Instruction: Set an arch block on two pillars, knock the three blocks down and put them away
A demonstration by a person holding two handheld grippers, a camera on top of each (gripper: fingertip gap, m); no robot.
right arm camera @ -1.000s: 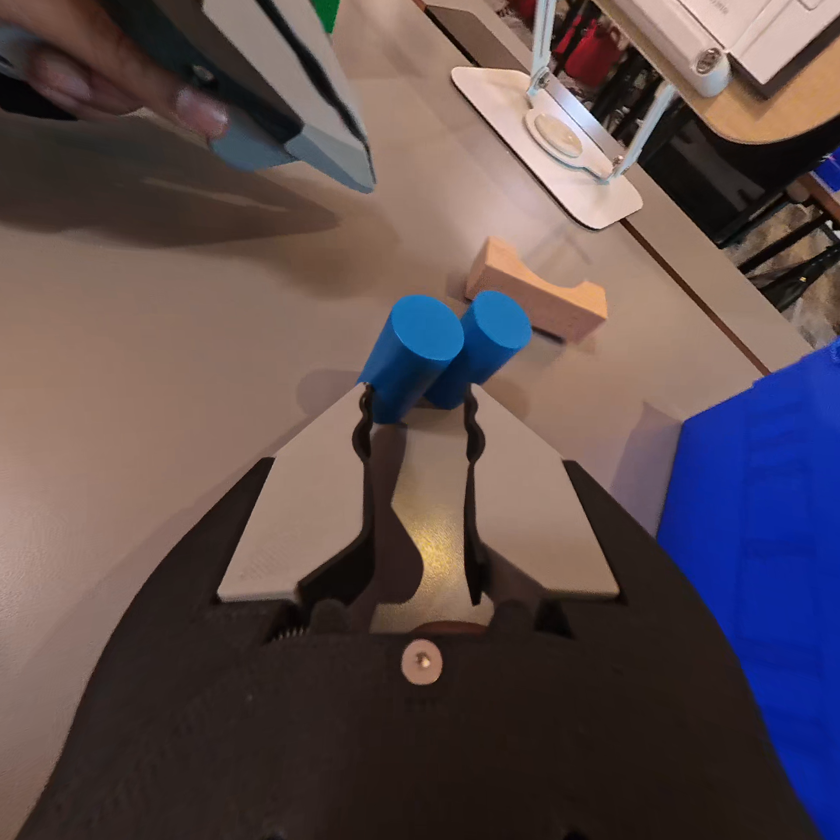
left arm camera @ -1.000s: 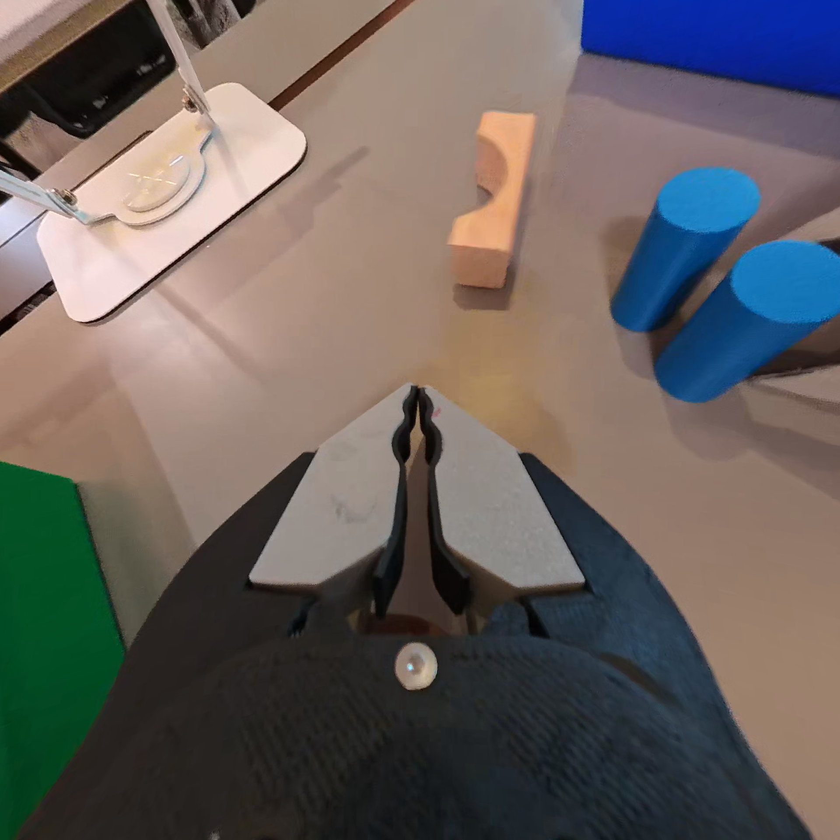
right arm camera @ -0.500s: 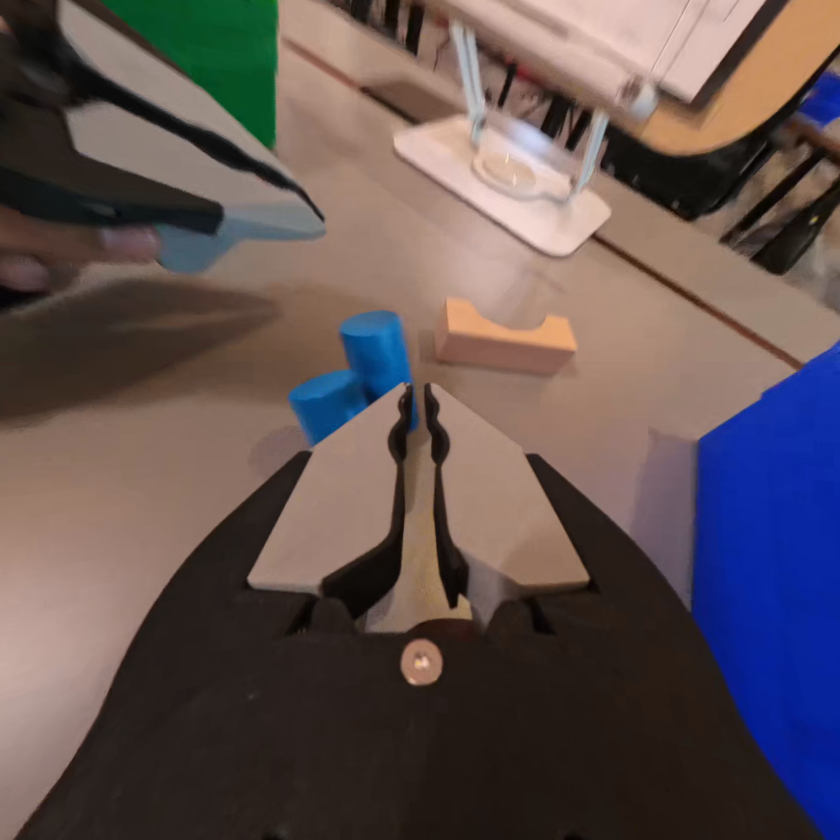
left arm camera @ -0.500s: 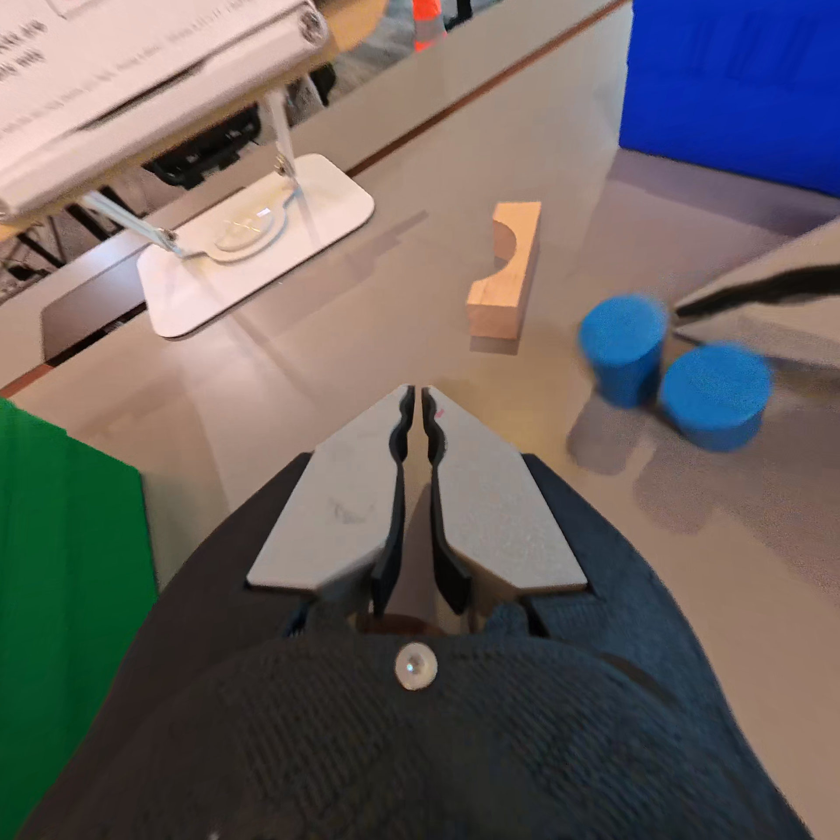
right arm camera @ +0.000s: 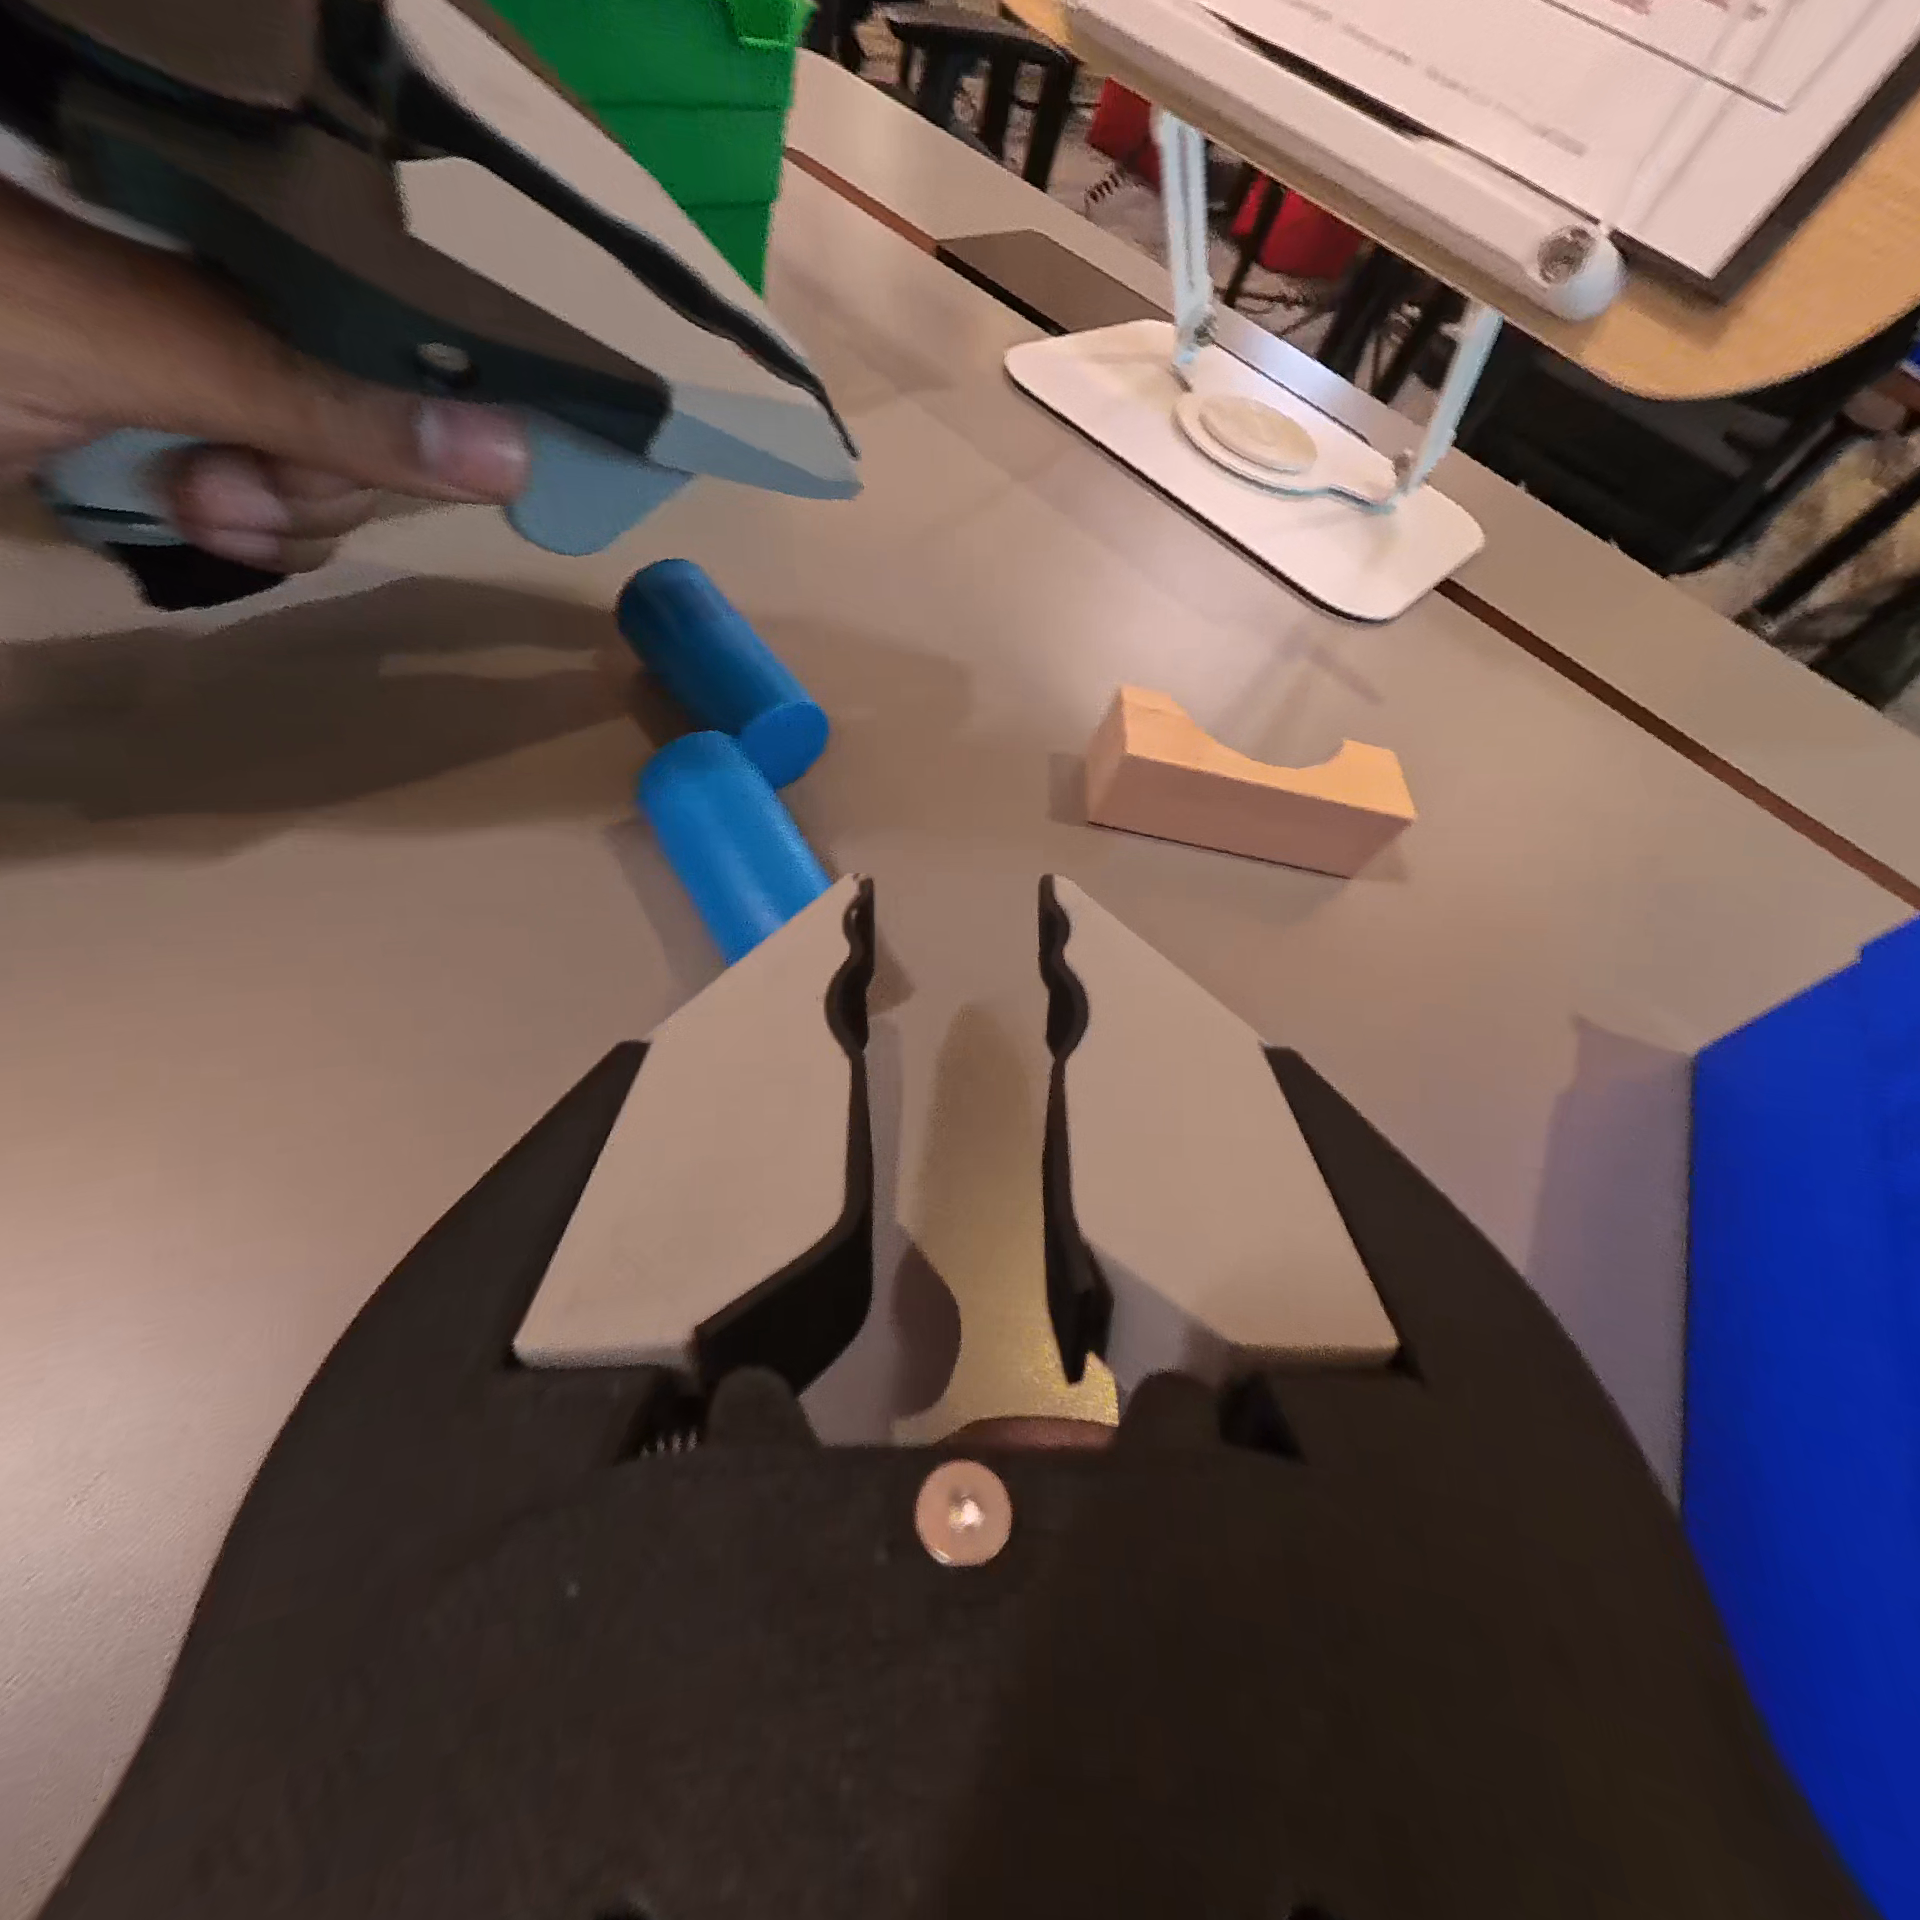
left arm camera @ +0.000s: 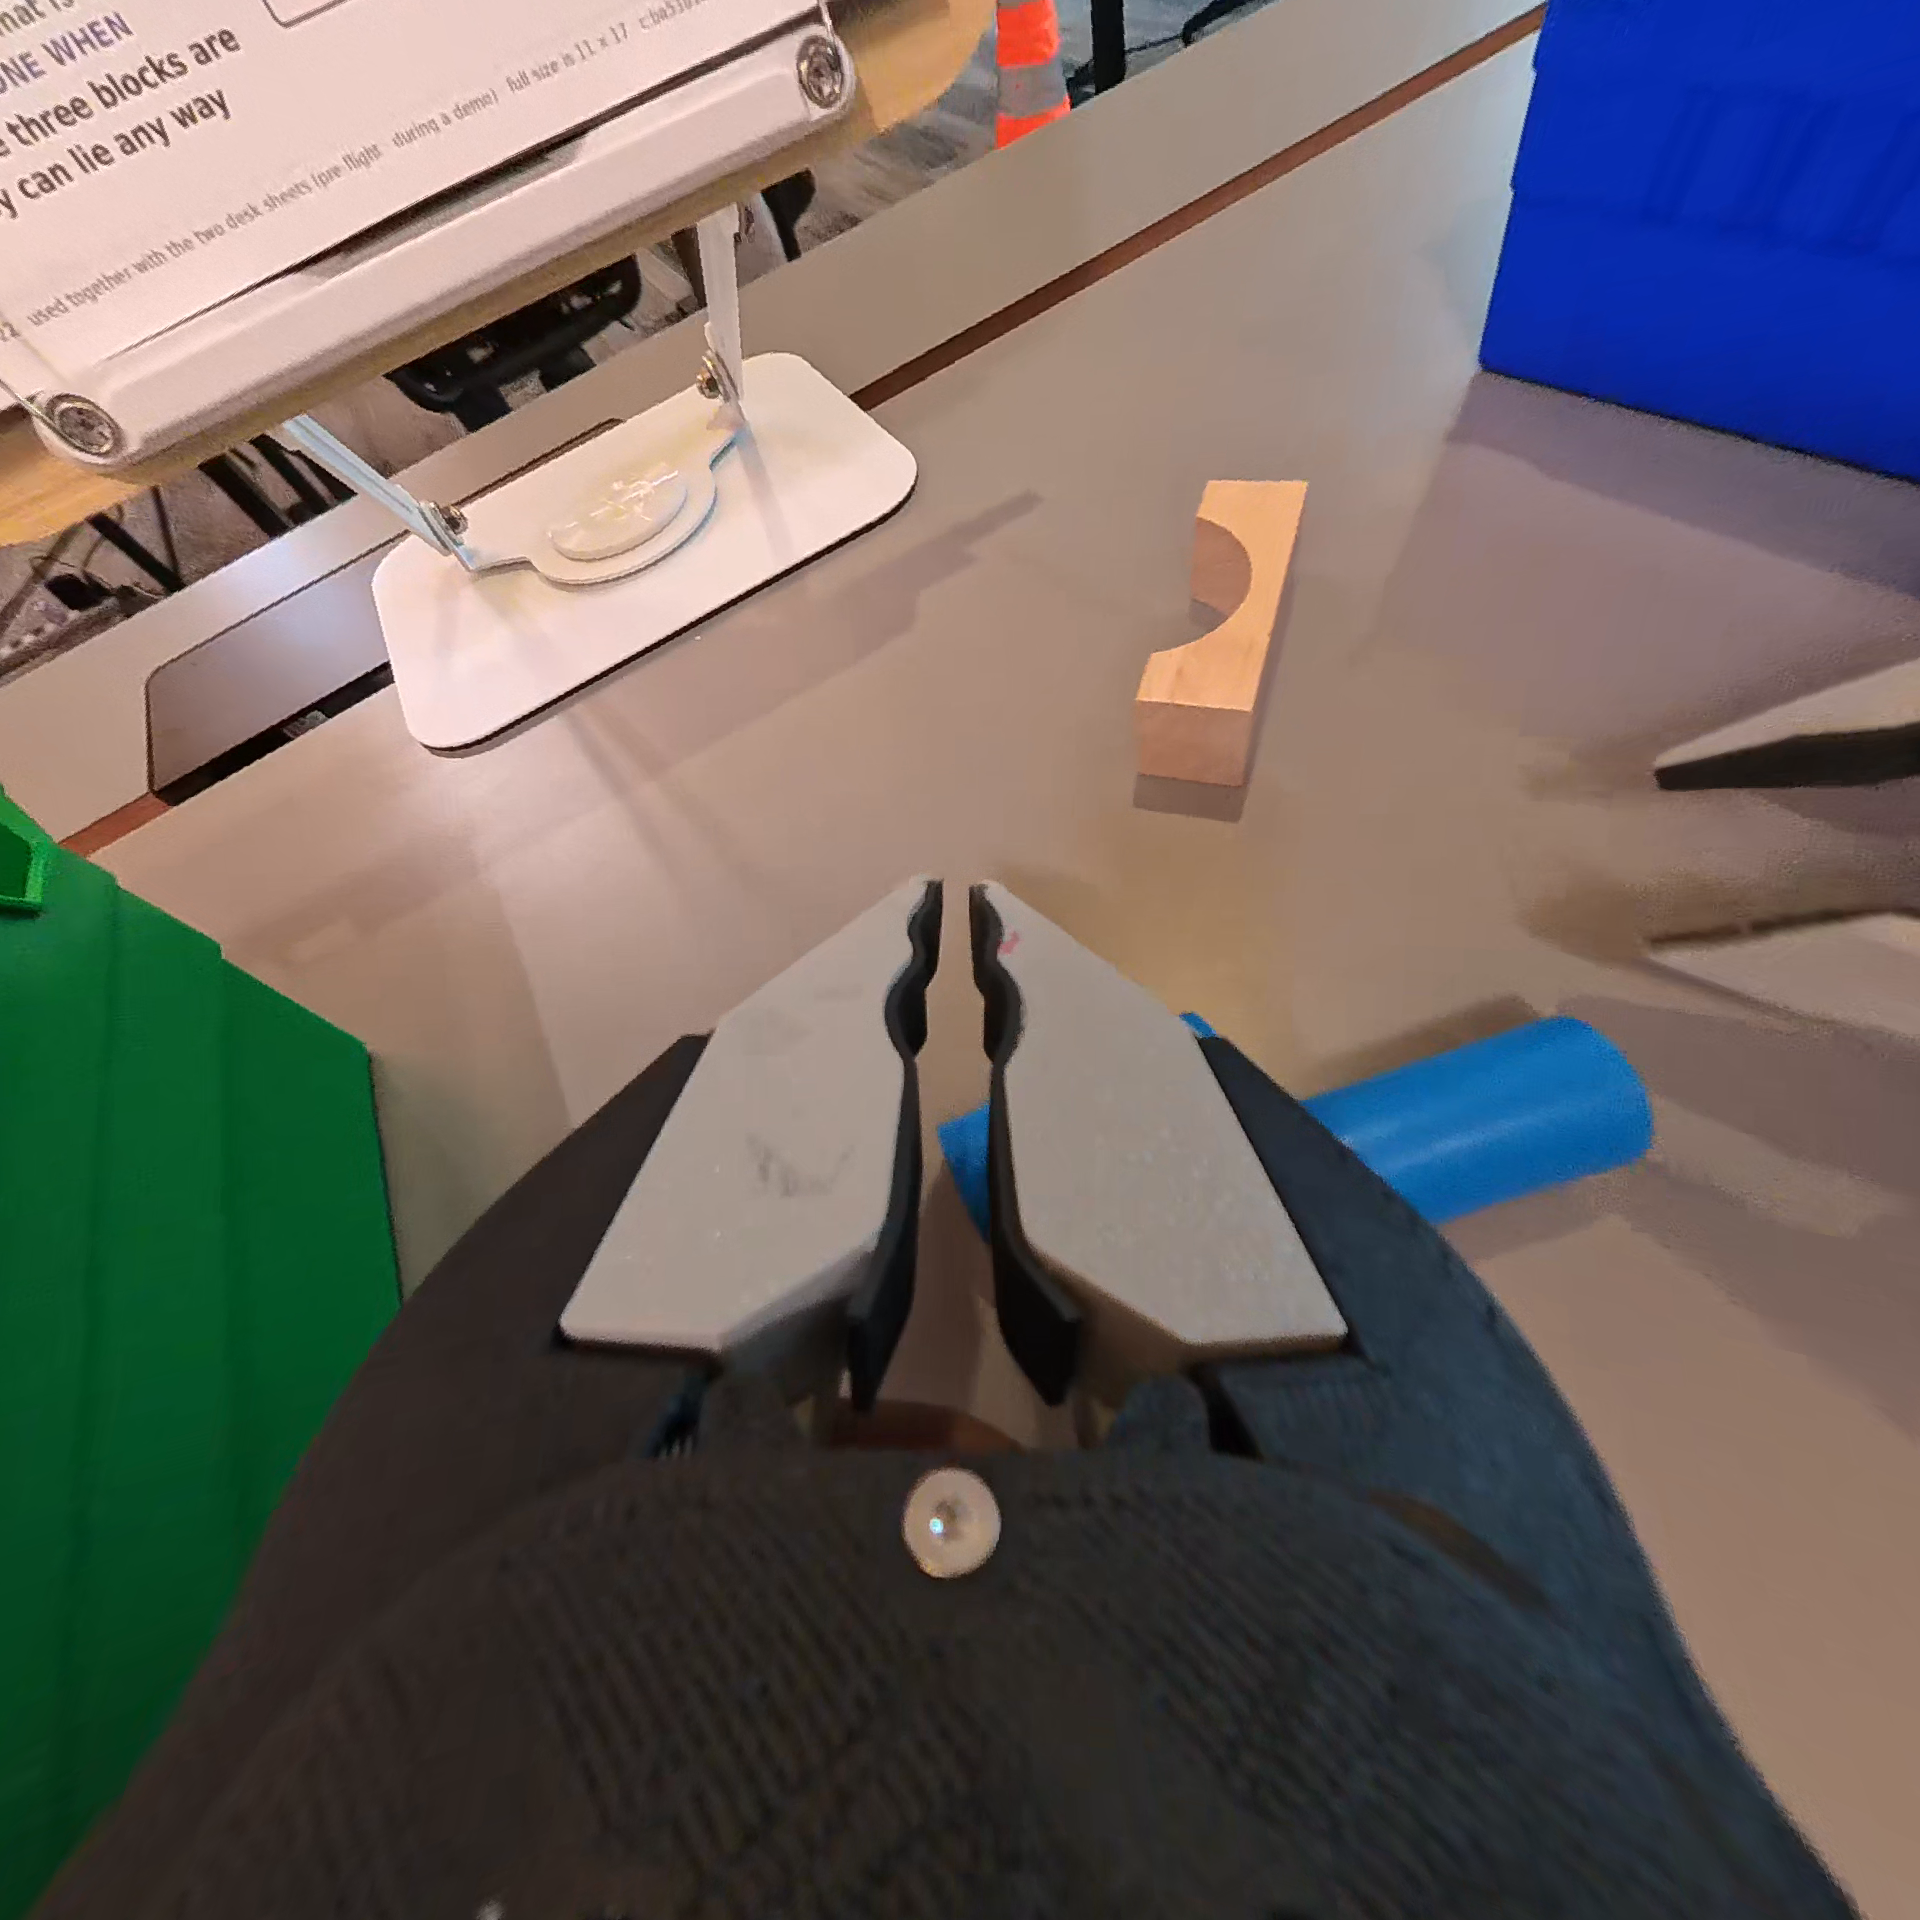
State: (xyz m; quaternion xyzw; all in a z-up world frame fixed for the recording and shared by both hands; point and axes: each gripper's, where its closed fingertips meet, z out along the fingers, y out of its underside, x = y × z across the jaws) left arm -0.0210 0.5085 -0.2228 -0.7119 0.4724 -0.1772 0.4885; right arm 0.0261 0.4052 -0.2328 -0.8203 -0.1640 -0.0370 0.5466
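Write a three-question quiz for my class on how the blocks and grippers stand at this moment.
1. True or false: both blue cylinders stand upright.
2. Which gripper is open: left gripper or right gripper?
3. Where does the wooden arch block rest: A on the cylinders, B on the table, C in a gripper?

Key: 1 false, both lie on their sides. 2 the right. 3 B.

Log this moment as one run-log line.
blue pillars: lying, touching | arch block: apart on table | left gripper: shut, empty | right gripper: open, empty
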